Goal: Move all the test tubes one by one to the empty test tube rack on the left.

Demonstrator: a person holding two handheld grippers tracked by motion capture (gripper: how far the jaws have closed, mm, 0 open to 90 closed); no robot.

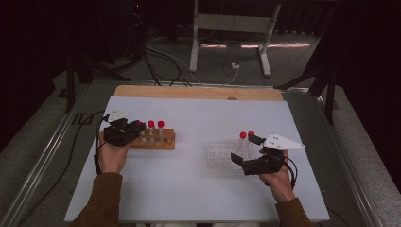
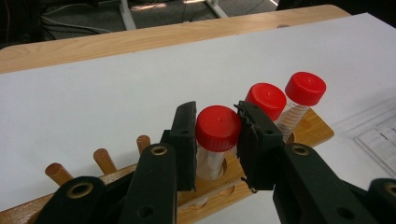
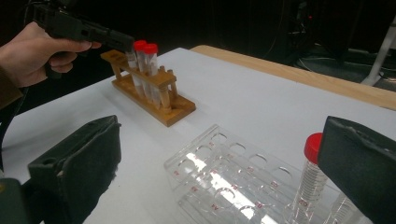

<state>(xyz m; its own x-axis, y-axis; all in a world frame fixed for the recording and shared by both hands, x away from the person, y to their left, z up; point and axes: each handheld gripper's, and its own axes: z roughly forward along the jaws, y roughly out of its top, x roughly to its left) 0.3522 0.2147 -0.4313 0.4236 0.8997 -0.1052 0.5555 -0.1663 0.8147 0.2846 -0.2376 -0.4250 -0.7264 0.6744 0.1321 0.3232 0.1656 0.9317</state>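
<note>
Now the left gripper (image 2: 218, 140) is pinching a red-capped tube (image 2: 216, 133) standing in the wooden rack (image 2: 303, 133) at frame centre, while the right gripper (image 3: 219, 172) is waiting with jaws spread beside the clear plastic rack (image 3: 224, 182), lower right.

Wooden rack (image 1: 153, 140) stands left on the table (image 1: 198, 189), holding three tubes (image 1: 161, 125). Clear rack (image 1: 220, 156) stands right, holding two.

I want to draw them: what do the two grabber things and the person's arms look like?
Both grippers, left and right, are black with two flat, padded jaws. A black cable trails from the left one. Each carries a pale three-cornered plate on top. The person wears brown sleeves.
</note>
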